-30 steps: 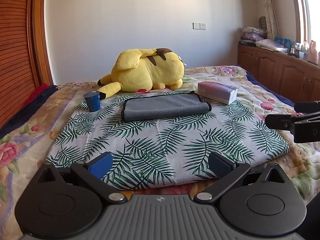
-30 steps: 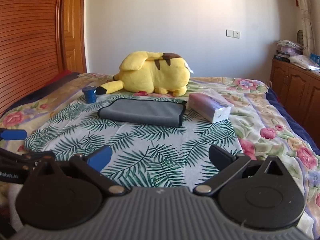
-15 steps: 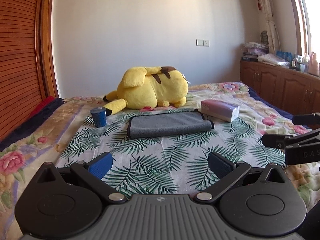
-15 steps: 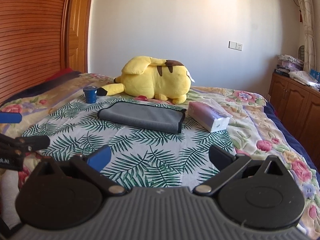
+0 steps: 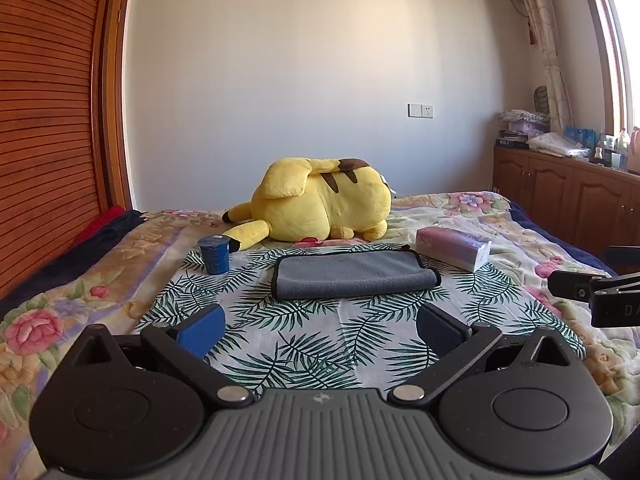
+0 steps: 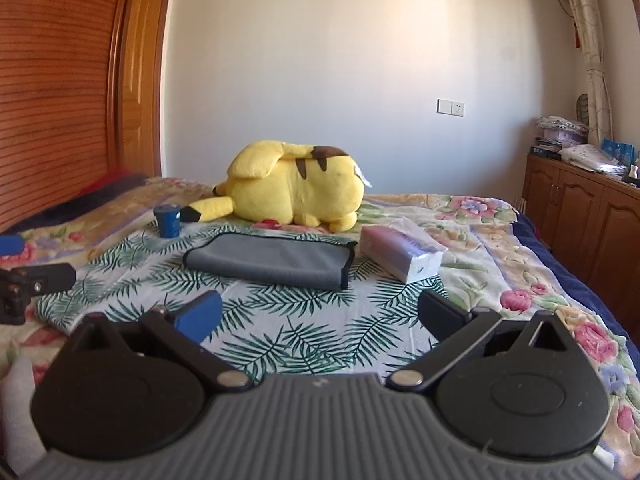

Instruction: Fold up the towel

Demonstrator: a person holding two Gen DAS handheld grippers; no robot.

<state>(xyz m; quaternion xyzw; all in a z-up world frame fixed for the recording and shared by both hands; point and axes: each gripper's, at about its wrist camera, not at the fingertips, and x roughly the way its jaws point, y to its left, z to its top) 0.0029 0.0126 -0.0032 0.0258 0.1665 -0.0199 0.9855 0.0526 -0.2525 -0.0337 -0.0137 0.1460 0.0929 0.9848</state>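
On leaf-print cloth [image 5: 320, 344], folded towel [image 5: 354, 274] lies flat

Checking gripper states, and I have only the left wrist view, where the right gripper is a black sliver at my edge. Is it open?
Observer: Yes. In its own view the right gripper has its fingers spread wide, with nothing between them.
Operator: Is it at the towel?
Observer: No. The folded towel lies well ahead of it, apart from both fingers.
Operator: Anything else I miss?
Observer: A white object at that view's lower left edge; I cannot tell what it is.
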